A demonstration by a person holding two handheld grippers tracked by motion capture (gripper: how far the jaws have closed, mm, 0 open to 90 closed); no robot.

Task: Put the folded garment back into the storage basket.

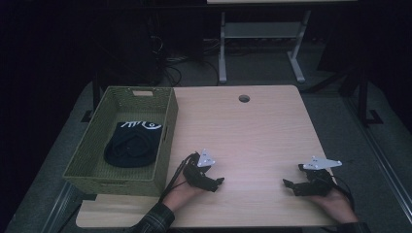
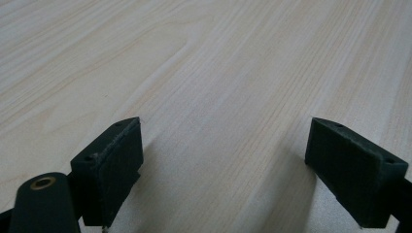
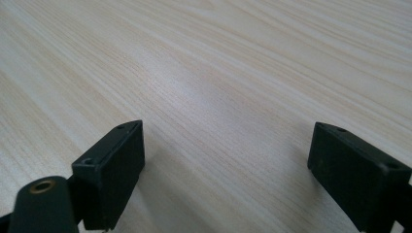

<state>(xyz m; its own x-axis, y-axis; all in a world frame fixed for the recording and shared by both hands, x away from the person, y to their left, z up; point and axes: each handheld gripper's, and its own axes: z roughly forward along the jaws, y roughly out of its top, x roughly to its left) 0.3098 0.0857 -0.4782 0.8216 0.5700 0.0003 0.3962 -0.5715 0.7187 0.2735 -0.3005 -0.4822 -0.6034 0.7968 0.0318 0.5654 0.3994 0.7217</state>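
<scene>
A black garment (image 1: 132, 144) with a white print at its far edge lies bunched in the green woven basket (image 1: 92, 145), toward the basket's right half, its right side close against the inner wall. The light is dim, so whether it is a cap or a folded piece of cloth is hard to tell. The basket stands on the left part of the wooden table (image 1: 252, 131), its long side running away from the person and its near left corner at the table's edge.

Just beside the basket's near right corner, the left gripper (image 1: 218, 182) rests low over the table, held from below by the left hand (image 1: 182, 193) in a plaid sleeve (image 1: 156, 219). Its jaws stand spread wide — in the left gripper view the two black pads have bare wood grain between them and nothing held.

Well apart from it, near the table's right edge, the right gripper (image 1: 287, 184) sits in the right hand (image 1: 335, 204), pointing left toward the other. Its jaws are spread just as wide, with bare wood between the pads in the right gripper view. Each gripper carries a grey three-cornered plate on top.

A round cable hole (image 1: 244, 98) sits near the table's far edge — well away from both grippers.
</scene>
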